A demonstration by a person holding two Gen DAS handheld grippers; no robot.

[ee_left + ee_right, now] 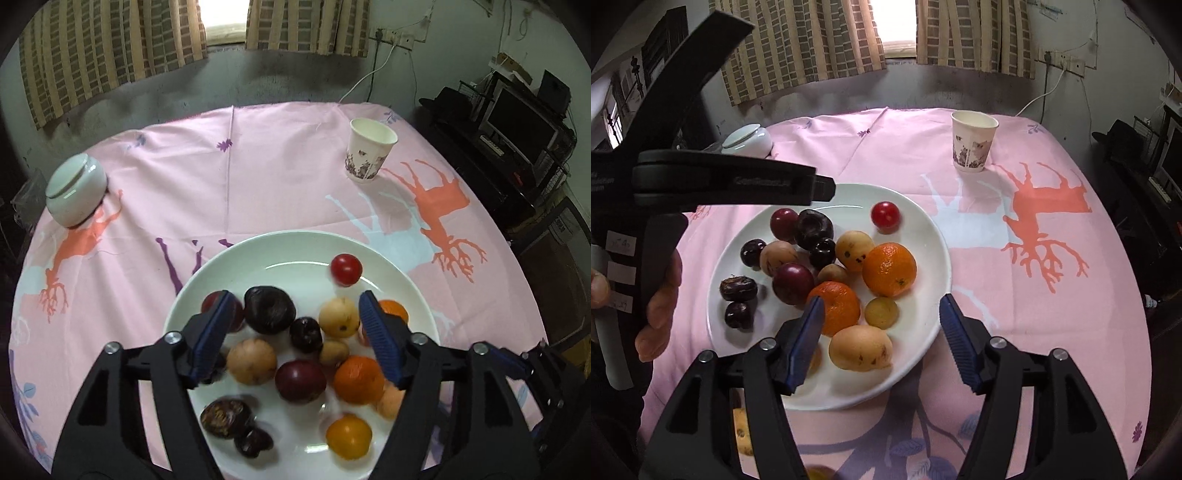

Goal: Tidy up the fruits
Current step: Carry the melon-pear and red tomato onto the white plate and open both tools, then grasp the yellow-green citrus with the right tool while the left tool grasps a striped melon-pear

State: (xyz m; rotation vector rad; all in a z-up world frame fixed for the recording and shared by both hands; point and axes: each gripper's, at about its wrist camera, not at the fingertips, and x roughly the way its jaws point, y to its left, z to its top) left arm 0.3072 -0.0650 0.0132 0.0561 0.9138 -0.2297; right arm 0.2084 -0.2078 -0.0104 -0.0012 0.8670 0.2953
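A white plate [207, 280] [934, 236] on the pink tablecloth holds several fruits: dark plums, tan loquats, oranges [889, 269] [358, 380] and a small red fruit [345, 269] [885, 216] that looks blurred at the plate's far side. My left gripper [293, 317] is open and empty, hovering over the plate's fruits. My right gripper [881, 321] is open and empty above the plate's near edge, over a tan loquat [860, 349]. The left gripper's body [713, 181] shows at the left of the right wrist view.
A paper cup [369, 151] [973, 142] stands at the far right of the table. A white lidded jar [75, 190] [748, 140] stands at the far left. Loose tan fruit [742, 432] lies on the cloth near the plate. Dark furniture [517, 140] stands right of the table.
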